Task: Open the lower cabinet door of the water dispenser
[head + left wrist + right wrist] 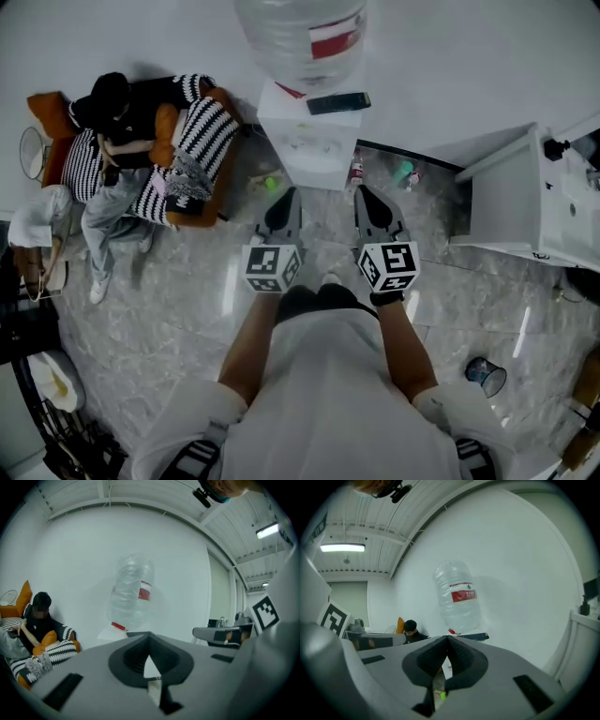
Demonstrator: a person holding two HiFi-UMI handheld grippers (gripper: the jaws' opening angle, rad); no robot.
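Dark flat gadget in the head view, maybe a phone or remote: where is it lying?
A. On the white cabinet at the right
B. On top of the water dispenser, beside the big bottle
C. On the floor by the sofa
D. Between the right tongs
B: the dark flat gadget lies on the white top of the water dispenser, just beside the base of the big bottle.

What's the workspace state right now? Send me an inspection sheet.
Surface: grey marbled floor, glossy.
Job's things: water dispenser against the wall, bottle on top; lower door not visible.
Clutter: dark flat object on the dispenser top; green item and small items on the floor by its base.
Grippers: left gripper and right gripper both shut, empty, aimed toward the dispenser.
Cables: nothing seen.
Surroundings: seated person at left; white cabinet at right.
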